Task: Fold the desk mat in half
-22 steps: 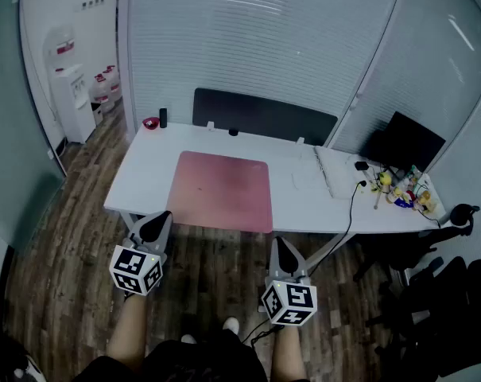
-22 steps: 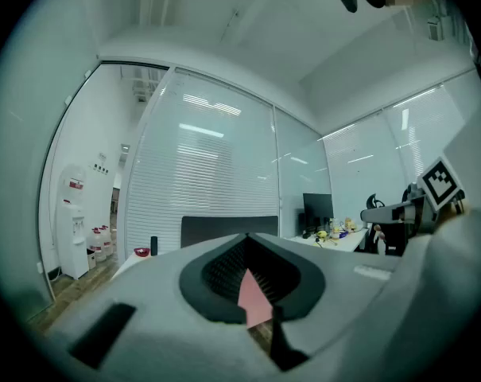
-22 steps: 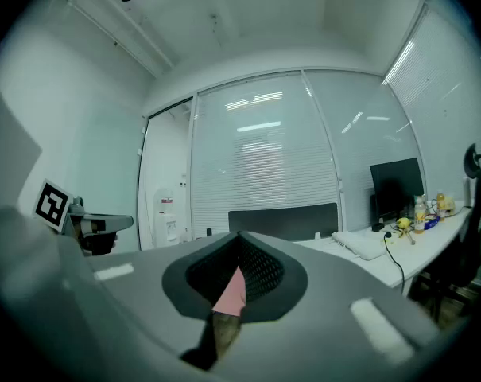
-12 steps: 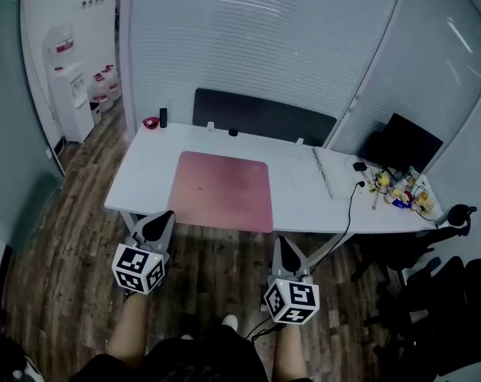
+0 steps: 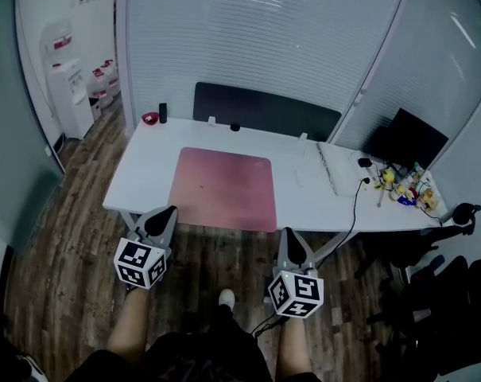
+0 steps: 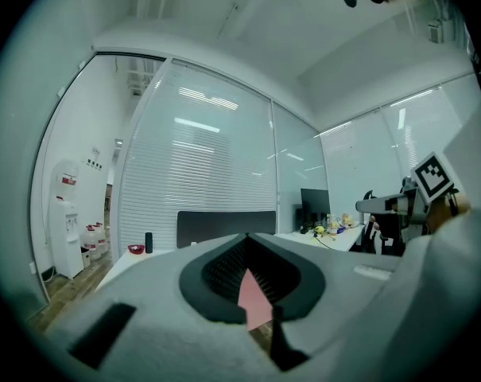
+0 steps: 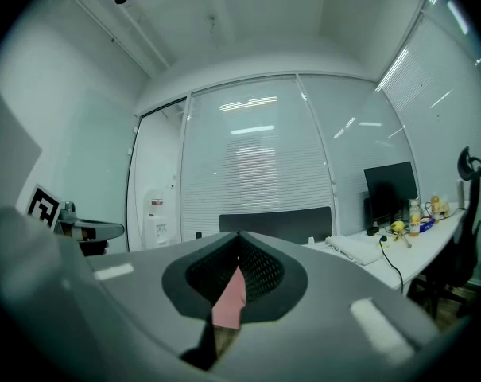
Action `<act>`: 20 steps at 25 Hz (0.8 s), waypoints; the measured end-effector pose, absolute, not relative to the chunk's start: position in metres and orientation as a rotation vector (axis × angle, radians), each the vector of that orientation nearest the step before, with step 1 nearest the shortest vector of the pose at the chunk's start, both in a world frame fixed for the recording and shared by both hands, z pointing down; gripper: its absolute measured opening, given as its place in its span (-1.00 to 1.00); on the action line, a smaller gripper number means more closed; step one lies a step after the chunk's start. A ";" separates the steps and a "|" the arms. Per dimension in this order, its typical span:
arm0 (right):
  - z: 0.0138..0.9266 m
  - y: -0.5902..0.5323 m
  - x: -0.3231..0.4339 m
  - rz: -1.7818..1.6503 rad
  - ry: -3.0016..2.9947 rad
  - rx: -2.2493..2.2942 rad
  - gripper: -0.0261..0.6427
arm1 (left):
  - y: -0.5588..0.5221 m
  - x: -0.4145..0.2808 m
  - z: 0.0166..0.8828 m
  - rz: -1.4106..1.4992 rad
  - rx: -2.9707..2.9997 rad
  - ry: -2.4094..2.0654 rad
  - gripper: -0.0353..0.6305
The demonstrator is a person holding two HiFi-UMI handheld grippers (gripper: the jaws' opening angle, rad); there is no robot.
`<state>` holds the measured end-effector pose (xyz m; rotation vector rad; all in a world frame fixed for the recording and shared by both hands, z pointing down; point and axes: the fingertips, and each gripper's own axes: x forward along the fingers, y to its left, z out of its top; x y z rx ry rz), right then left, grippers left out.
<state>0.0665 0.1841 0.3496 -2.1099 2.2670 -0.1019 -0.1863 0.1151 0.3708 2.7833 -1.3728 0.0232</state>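
The desk mat (image 5: 223, 188) lay flat and fully spread on the white desk (image 5: 141, 183) in the head view. Its near edge ran close along the desk's front edge, with no corner lifted and no crease showing. The left gripper (image 5: 165, 213) and the right gripper (image 5: 288, 234) were held level over the wooden floor (image 5: 57, 261), short of the desk and clear of the mat. Each roughly faced one of its near corners.

In the left gripper view, the jaws were closed tip to tip with nothing caught between them. Only a sliver of the pink mat (image 6: 254, 301) showed beyond, through the slot below the tips.

The right gripper view gave the same reading: jaws together, empty, and a strip of the mat (image 7: 228, 301) visible past them on the desk ahead.

As a judgement, the fold had not been started. Both tools would need to reach the desk and open. They would then have to take the near edge or corners and carry that edge over to the far one.
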 end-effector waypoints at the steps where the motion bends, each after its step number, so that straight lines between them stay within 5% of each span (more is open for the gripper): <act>1: 0.352 0.177 0.067 -0.108 2.272 -2.112 -0.89 | 0.110 -0.186 0.372 0.032 2.781 -1.372 -0.91; 20: 0.408 -0.005 0.137 -0.288 2.337 -2.065 -0.89 | -0.054 -0.126 0.432 0.163 2.644 -1.404 -0.90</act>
